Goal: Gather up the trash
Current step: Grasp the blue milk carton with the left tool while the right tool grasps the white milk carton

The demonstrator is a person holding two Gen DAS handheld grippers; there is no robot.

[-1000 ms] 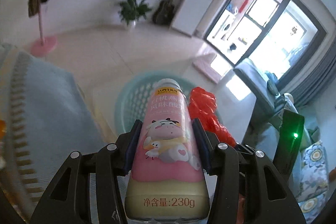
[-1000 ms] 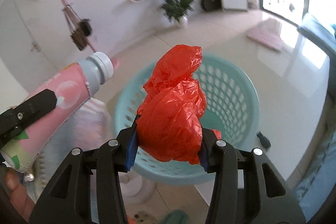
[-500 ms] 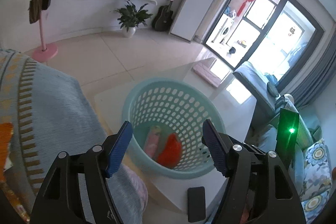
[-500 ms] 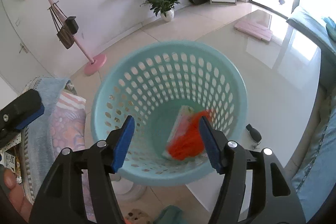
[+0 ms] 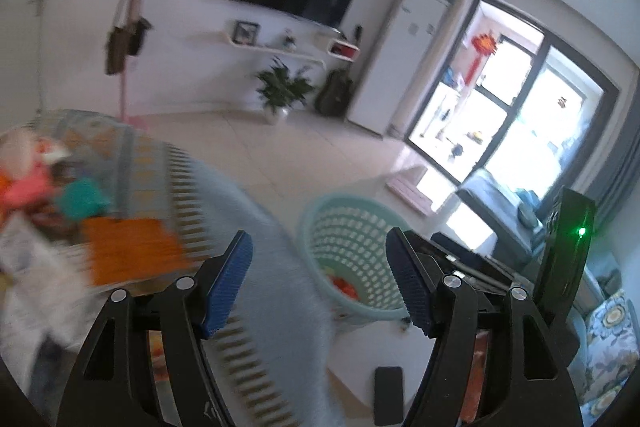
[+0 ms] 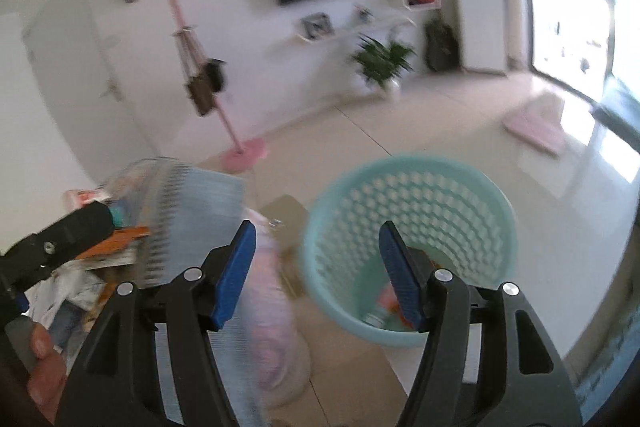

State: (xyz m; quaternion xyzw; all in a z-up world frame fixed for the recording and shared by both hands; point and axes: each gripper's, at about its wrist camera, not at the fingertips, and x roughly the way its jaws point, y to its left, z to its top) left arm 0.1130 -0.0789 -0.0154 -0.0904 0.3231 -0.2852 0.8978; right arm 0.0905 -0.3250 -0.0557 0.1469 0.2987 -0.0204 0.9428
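Note:
A teal perforated basket [image 5: 352, 227] [image 6: 424, 211] stands on the white table. Inside it lie the red plastic bag [image 5: 344, 285] and the pink bottle [image 6: 384, 301]. My left gripper [image 5: 320, 285] is open and empty, drawn back left of the basket above a blue-grey cloth. My right gripper [image 6: 316, 273] is open and empty, raised just before the basket's near rim. More litter [image 5: 44, 187] lies blurred on the cloth-covered surface at the left; the left gripper also shows in the right wrist view [image 6: 56, 239].
A blue-grey fringed cloth [image 5: 224, 211] covers the surface to the left. A black phone [image 5: 387, 389] lies on the table's near edge. A pink coat stand [image 6: 240, 147], a potted plant [image 5: 280, 91] and a TV are across the tiled floor. A sofa is at right.
Both grippers let go of the bottle and the red bag, which dropped into the basket. Both have since pulled back and swung left, toward the cloth-covered surface.

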